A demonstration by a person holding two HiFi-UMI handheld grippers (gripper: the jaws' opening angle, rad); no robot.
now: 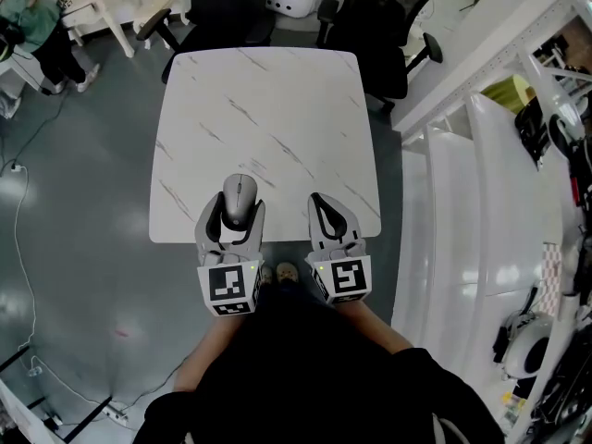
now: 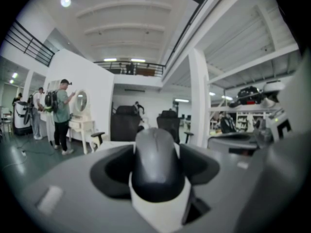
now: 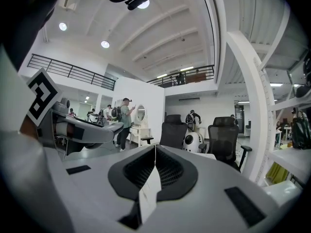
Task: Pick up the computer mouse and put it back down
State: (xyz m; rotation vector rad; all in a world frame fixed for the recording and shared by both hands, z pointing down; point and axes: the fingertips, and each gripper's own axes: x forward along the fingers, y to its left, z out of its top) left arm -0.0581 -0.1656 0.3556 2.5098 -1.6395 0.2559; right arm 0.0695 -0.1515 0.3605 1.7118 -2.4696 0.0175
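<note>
Bright overhead lighting, fisheye edges, blurred foreground

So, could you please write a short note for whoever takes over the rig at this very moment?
Left gripper: shut on the computer mouse, over the near edge of the table.
Right gripper: shut, nothing between its jaws, beside the left one over the same edge.
Done: mouse gripped; I cannot tell whether it is clear of the tabletop.
Left: lift it if needed, set it back down, release.
</note>
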